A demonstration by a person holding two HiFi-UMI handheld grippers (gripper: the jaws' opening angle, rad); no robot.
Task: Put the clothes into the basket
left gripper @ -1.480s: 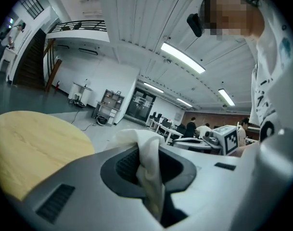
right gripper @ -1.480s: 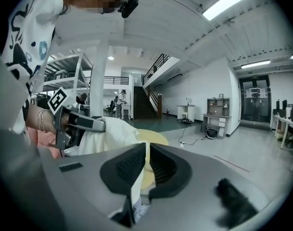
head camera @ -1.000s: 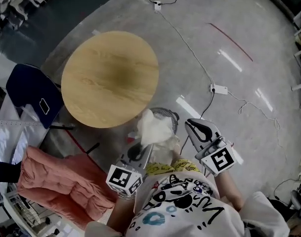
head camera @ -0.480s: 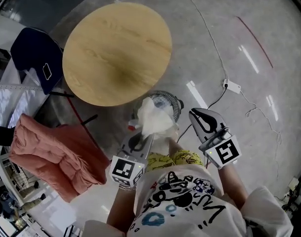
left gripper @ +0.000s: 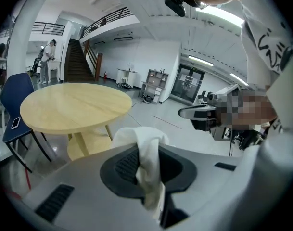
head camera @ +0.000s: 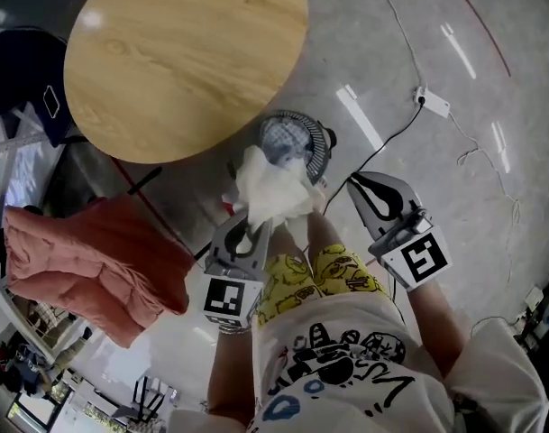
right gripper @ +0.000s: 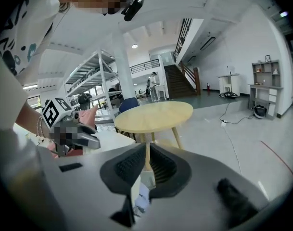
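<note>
A crumpled white cloth (head camera: 272, 190) hangs from my left gripper (head camera: 244, 239), which is shut on it; in the left gripper view the cloth (left gripper: 142, 146) bunches up over the tips of the left gripper (left gripper: 148, 170). A round wire basket (head camera: 326, 142) stands on the floor beside the table, just beyond the cloth, with light fabric inside. My right gripper (head camera: 379, 198) hovers to the right of the cloth, its jaws shut with nothing between them. In the right gripper view the right gripper (right gripper: 147, 165) points toward the table leg.
A round wooden table (head camera: 184, 52) stands just past the basket. A salmon-pink quilted fabric (head camera: 85, 264) lies at the left, with a dark blue chair (head camera: 22, 106) behind it. A cable and power strip (head camera: 434, 103) run over the grey floor at the right.
Both grippers have sunk, and the white cloth has come down closer to the basket. The left grip on the cloth is unchanged; the right jaws stay shut.
</note>
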